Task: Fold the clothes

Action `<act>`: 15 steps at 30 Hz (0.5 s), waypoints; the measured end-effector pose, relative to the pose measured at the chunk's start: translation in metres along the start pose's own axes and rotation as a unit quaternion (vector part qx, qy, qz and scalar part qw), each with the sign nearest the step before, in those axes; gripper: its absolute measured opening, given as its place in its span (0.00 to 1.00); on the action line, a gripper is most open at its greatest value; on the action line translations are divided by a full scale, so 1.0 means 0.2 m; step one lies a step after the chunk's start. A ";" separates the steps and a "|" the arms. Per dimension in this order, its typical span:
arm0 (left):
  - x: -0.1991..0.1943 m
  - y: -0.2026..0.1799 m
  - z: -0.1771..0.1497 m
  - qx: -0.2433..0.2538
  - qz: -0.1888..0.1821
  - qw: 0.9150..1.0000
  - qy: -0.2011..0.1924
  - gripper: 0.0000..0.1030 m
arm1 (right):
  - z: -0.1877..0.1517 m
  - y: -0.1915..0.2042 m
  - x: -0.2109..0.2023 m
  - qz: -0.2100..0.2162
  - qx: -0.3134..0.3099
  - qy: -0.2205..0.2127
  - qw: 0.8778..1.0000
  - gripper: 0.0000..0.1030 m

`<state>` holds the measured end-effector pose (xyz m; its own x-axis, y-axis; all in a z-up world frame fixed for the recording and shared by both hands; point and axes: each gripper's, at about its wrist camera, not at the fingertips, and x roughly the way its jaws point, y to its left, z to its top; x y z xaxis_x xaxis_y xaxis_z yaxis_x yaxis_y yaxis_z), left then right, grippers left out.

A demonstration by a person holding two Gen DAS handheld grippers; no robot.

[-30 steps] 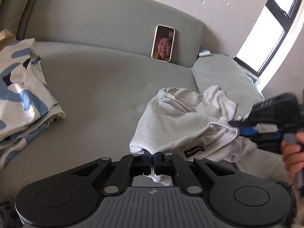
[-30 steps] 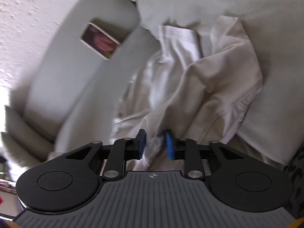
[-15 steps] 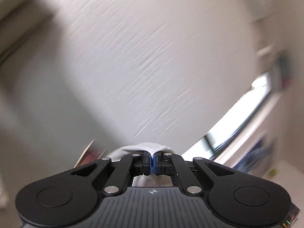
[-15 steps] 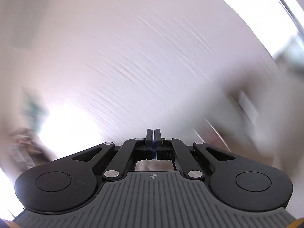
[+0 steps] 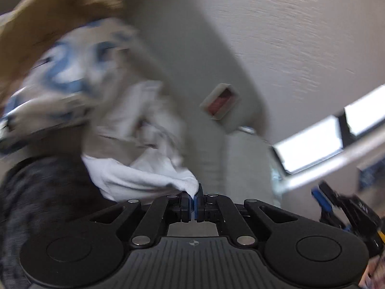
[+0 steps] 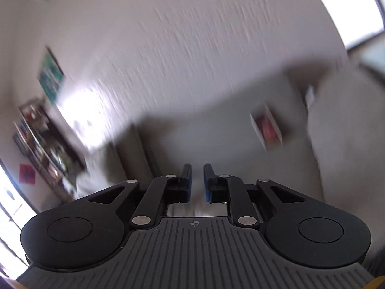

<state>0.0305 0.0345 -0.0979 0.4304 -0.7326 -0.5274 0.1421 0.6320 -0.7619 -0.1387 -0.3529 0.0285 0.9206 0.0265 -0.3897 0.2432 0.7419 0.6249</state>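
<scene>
The left gripper was clamped tight on a corner of the white garment, its jaws pressed together with the cloth pinched between them. From there the garment trailed up and to the left in a crumpled, blurred bunch, reaching toward the blue-patterned cloth at the upper left. Beyond both, the grey sofa ran back to the wall, with a phone leaning on its backrest and a window at the right.

The right gripper had just been opening; its jaws stood a little apart with nothing between the blue pads. In the left wrist view it showed at the right edge, well apart from the garment. Ahead of it lay the sofa back, the phone and a blurred shelf to the left.
</scene>
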 end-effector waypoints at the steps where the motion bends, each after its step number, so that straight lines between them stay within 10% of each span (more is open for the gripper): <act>1: 0.01 0.07 -0.01 -0.017 0.017 1.000 -0.001 0.02 | -0.05 -0.07 0.12 -0.012 0.020 0.032 0.999 0.29; 5: -0.01 0.07 -0.04 0.010 0.099 0.995 -0.007 0.53 | -0.24 -0.25 0.45 -0.038 0.059 0.132 0.989 0.38; 15: 0.02 0.00 -0.10 0.122 0.165 0.979 0.007 0.61 | -0.50 -0.30 0.82 -0.024 0.121 0.215 0.969 0.46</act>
<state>0.0151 0.0266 -0.1073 0.4773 -0.4800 -0.7360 0.2068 0.8755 -0.4368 -0.0327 -0.3260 -0.1414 0.7067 0.3106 -0.6357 0.3951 0.5722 0.7187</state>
